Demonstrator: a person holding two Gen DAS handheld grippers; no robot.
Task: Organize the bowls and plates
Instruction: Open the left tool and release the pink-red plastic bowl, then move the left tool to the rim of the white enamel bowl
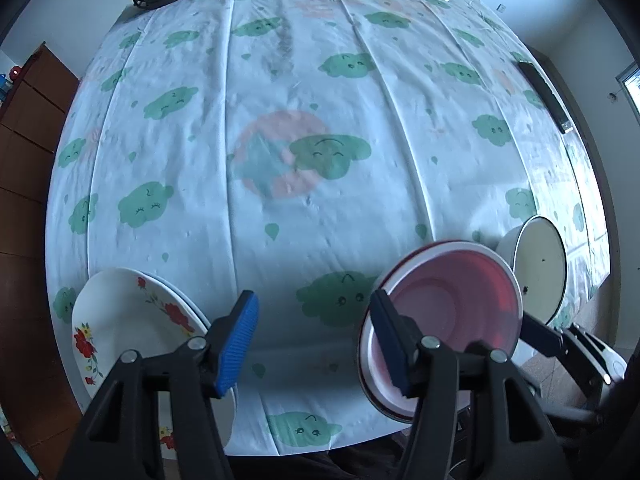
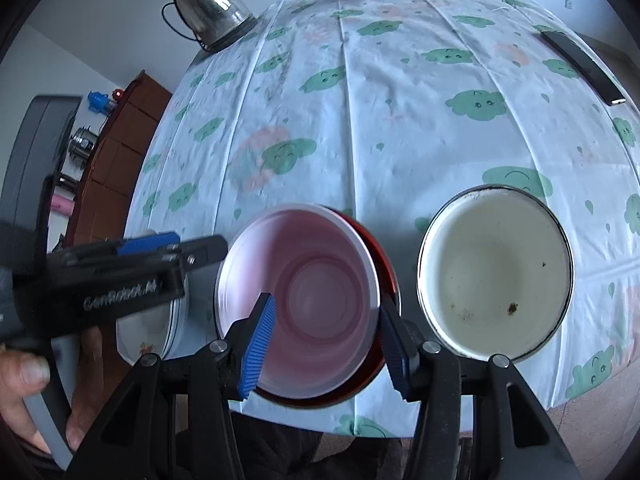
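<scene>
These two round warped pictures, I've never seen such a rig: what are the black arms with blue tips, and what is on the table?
No robot here: a person holds a two-finger claw in each hand, and a fisheye camera on each looks along its blue pads. In the left view, the left claw is open above the tablecloth, between a floral plate and a pink bowl. In the right view, the right claw straddles the pink bowl's near rim; whether it grips is unclear. A white bowl sits to its right. A kettle stands at the far edge.

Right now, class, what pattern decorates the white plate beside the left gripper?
Red flowers with green stems on the white ceramic plate, clearest in the left wrist view.
</scene>
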